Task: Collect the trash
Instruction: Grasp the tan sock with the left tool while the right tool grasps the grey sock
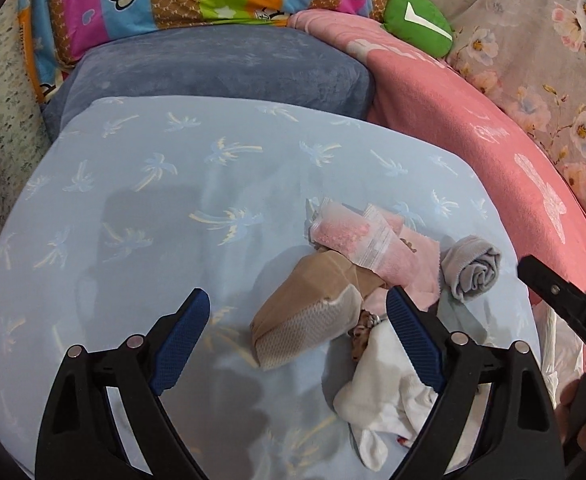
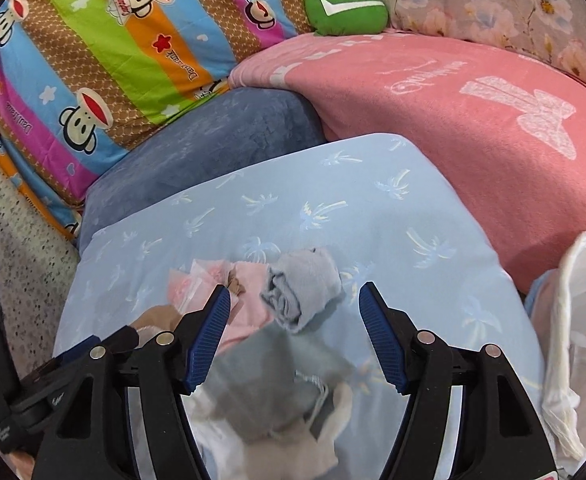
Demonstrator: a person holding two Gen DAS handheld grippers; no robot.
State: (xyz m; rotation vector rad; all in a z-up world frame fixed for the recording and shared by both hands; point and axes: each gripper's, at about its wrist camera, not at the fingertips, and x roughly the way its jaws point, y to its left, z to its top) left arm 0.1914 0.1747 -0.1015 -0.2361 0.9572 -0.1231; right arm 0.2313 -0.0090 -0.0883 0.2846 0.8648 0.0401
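Observation:
A pile of small items lies on the light blue palm-print sheet. In the left wrist view I see a brown paper packet with a white mesh end, a clear plastic wrapper over a pink cloth, a rolled grey sock and a white cloth. My left gripper is open, with the brown packet between its fingers. My right gripper is open and empty, just in front of the grey sock, above the pink cloth and a grey-white cloth.
A white plastic bag hangs at the right. A pink blanket, a blue-grey cushion, a striped monkey-print quilt, a green plush and a floral cover surround the sheet. The right gripper's body shows in the left view.

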